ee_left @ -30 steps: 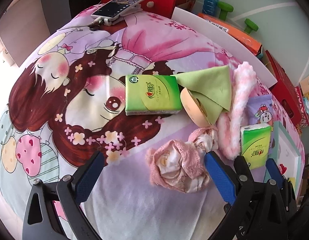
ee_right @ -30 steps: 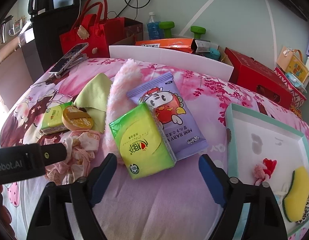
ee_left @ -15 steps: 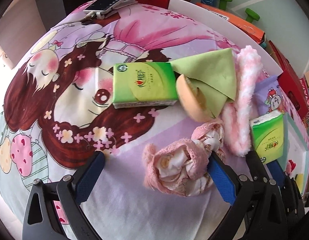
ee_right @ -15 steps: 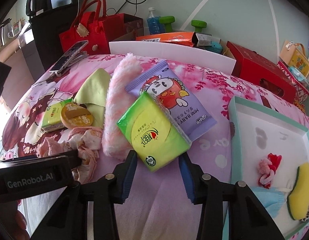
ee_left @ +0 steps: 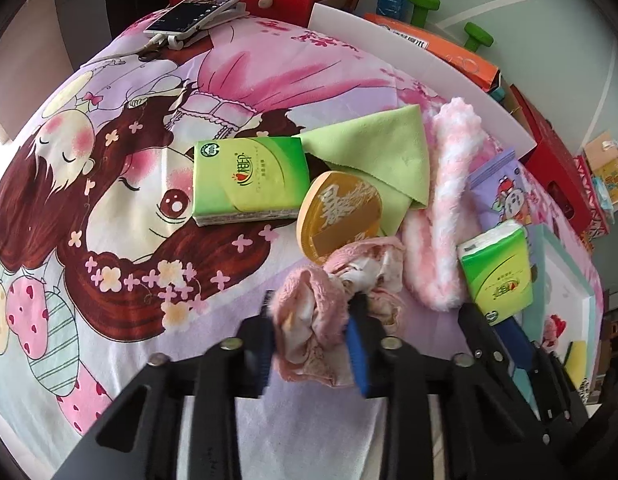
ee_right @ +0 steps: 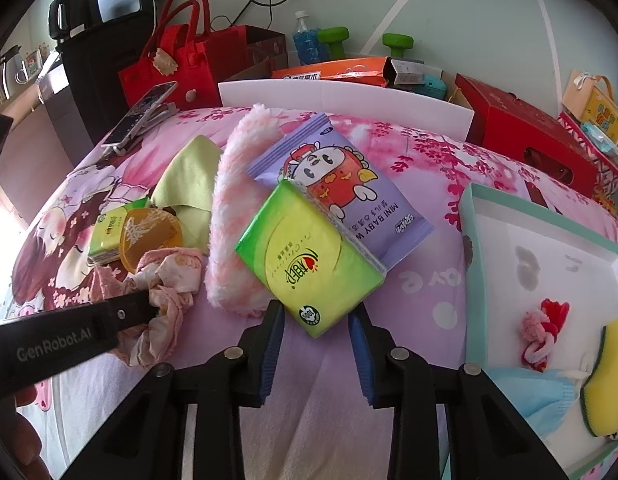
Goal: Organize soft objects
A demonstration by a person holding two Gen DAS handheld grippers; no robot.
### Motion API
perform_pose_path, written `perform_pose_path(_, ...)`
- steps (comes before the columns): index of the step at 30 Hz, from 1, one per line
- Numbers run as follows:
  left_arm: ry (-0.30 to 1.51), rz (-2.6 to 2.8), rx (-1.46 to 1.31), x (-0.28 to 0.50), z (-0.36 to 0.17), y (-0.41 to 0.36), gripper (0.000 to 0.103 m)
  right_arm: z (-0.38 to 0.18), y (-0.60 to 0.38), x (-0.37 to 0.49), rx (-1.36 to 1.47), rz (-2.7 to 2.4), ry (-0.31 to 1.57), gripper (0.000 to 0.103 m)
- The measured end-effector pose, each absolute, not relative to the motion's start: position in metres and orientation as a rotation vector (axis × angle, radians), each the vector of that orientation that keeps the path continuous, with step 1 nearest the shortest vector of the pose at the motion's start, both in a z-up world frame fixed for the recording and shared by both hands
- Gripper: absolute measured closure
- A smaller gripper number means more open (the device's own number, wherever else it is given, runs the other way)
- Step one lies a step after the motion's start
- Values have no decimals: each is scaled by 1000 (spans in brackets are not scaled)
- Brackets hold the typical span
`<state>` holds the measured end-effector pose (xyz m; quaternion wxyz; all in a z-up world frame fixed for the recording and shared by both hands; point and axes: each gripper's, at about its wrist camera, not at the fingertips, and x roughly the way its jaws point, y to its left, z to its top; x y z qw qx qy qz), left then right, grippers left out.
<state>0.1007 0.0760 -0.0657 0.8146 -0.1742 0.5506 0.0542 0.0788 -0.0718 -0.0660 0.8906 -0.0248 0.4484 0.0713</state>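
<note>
My left gripper point(ee_left: 311, 334) is shut on a crumpled pink cloth point(ee_left: 329, 312) lying on the cartoon bedspread; the cloth also shows in the right wrist view point(ee_right: 165, 280). My right gripper point(ee_right: 315, 326) is shut on a green tissue pack point(ee_right: 305, 254), which also shows in the left wrist view point(ee_left: 497, 276). A fluffy pink-and-white sock point(ee_right: 233, 216) lies between them. A purple baby-wipes pack point(ee_right: 341, 192) lies behind the tissue pack. A teal-rimmed white tray point(ee_right: 469, 216) at right holds a pink-red knot toy point(ee_right: 543, 332), a yellow sponge point(ee_right: 605, 380) and a blue mask point(ee_right: 537, 396).
A second green tissue pack point(ee_left: 249, 180), a round orange tin point(ee_left: 341, 216) and a green cloth point(ee_left: 385, 160) lie further back. A phone point(ee_left: 205, 8) rests at the far edge. Red bags, boxes and a white board point(ee_right: 341, 100) line the back.
My left gripper has moved forward and closed on the pink cloth. My right gripper, open a second ago, closed on the green tissue pack, which now sits tilted between its fingers.
</note>
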Motion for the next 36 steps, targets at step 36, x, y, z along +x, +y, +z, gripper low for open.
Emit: perform_pose_path(36,951,61,-388,80,0,81,84,-31,-98,65,63,167,842,97)
